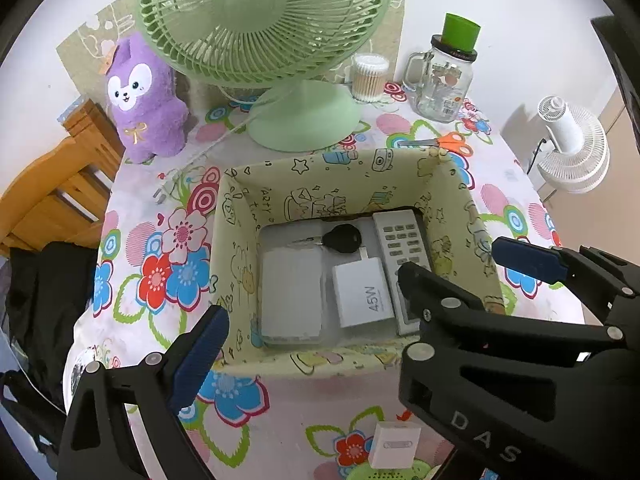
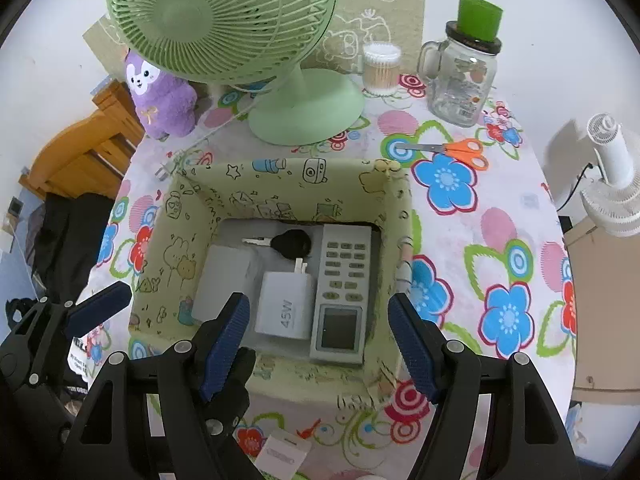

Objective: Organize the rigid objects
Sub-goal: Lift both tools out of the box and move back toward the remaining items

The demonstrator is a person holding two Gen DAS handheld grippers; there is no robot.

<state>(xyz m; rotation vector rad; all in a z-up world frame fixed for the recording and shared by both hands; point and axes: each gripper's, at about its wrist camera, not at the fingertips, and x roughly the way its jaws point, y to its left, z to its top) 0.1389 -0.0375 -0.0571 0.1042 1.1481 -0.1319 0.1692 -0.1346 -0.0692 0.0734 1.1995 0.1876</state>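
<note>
Below both empty, open claws, left gripper (image 1: 312, 340) and right gripper (image 2: 316, 344), sits the fabric box (image 2: 280, 176); behind them lies the small white box (image 2: 283, 454), probably next—approach squarely.

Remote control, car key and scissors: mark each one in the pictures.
remote control (image 2: 340, 280), right wrist view, on its keypad in the box.
car key (image 2: 291, 243), right wrist view, on its black head.
scissors (image 2: 466, 151), right wrist view, on the orange handles, on the tablecloth.
</note>
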